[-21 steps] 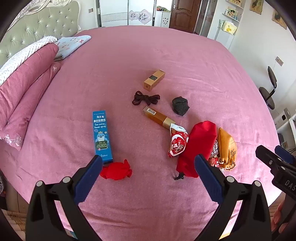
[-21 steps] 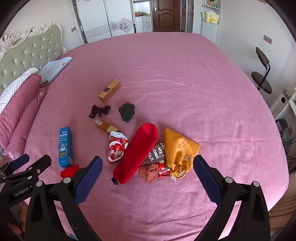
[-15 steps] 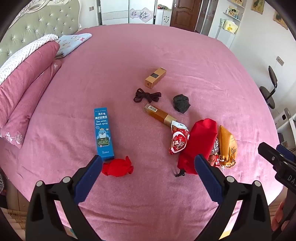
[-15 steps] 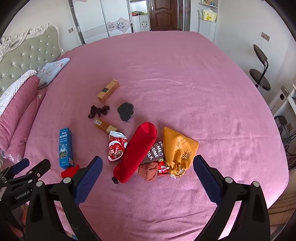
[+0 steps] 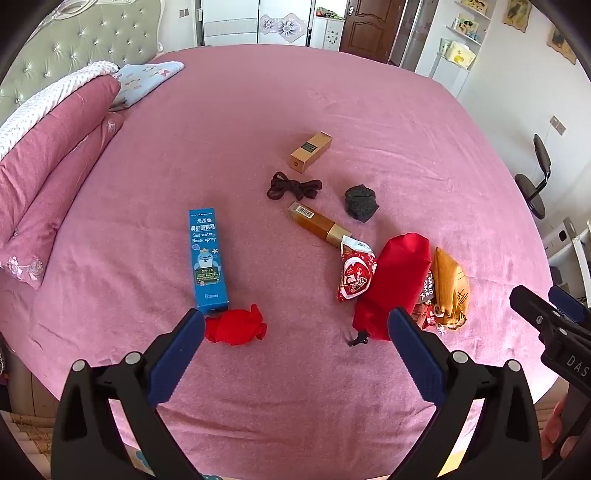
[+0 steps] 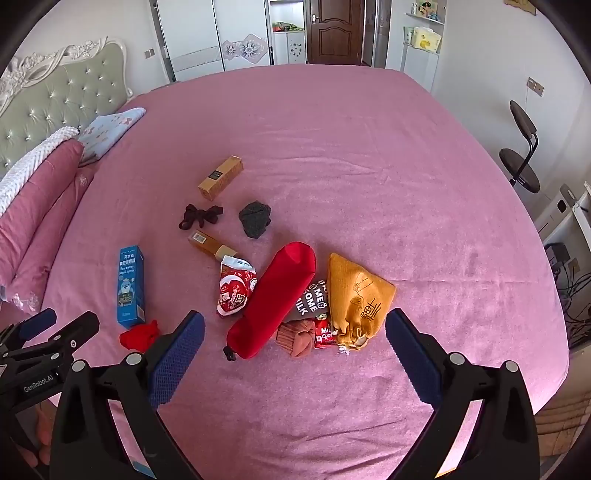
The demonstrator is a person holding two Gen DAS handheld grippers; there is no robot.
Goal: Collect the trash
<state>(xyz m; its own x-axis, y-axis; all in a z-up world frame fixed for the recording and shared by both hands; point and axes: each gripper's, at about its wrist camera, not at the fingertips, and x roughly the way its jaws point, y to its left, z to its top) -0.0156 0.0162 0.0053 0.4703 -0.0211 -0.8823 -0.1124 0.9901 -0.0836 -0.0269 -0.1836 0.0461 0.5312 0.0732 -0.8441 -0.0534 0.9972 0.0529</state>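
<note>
Litter lies on a pink bed [image 5: 388, 122]: a blue nasal spray box [image 5: 207, 258], a crumpled red wrapper [image 5: 236, 328], a tan box [image 5: 310, 151], a gold-brown box [image 5: 317, 223], a red-white snack packet [image 5: 354, 273], a dark ribbon [image 5: 293, 185] and a dark grey wad [image 5: 361, 203]. A red pouch [image 6: 277, 295], an orange drawstring bag [image 6: 354, 299] and a red candy wrapper [image 6: 325, 332] lie together. My left gripper [image 5: 295, 325] is open above the near edge, empty. My right gripper [image 6: 295, 328] is open and empty over the pouch pile.
Pink pillows [image 5: 44, 166] and a padded headboard [image 5: 77, 37] are at the left. A black chair [image 6: 521, 158] stands to the right of the bed. A wardrobe and a brown door [image 6: 336, 29] are at the far wall.
Both grippers have drawn slightly nearer to the bed and items; the view has shifted a little. Nothing was picked up.
</note>
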